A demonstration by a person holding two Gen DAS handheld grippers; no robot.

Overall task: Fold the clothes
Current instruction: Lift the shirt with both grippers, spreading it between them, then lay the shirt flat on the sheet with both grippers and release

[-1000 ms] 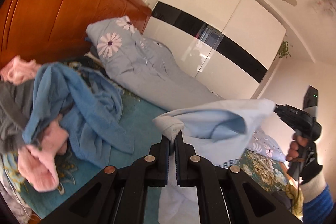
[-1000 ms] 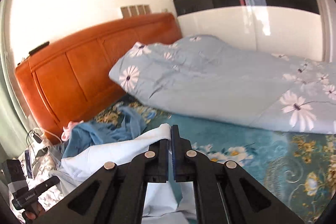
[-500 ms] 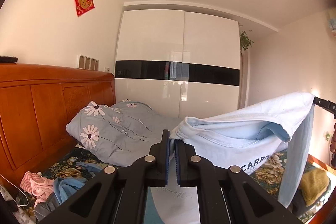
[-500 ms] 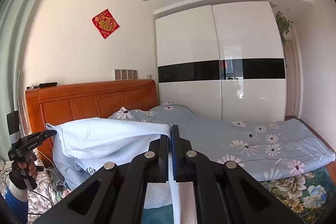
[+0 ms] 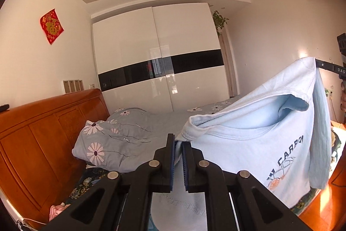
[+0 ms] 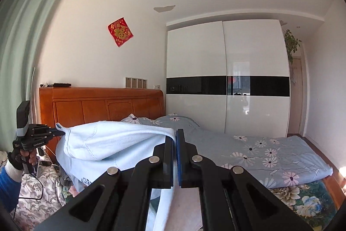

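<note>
A light blue T-shirt with a bicycle print hangs in the air, stretched between both grippers above the bed. My left gripper pinches one shoulder edge; its jaws are opening slightly, with the fabric still between the pads. In the right wrist view that gripper shows at the far left, in a gloved hand. My right gripper is shut on the T-shirt's other shoulder. Its tip shows at the right edge of the left wrist view.
A grey-blue floral quilt lies along the bed's far side, against a wooden headboard. A white wardrobe fills the far wall. Loose clothes are piled under the shirt, and a pink garment lies by the headboard.
Both grippers rose and moved apart, lifting the T-shirt off the bed and spreading it between them. The views swung from the mattress up to the wardrobe.
</note>
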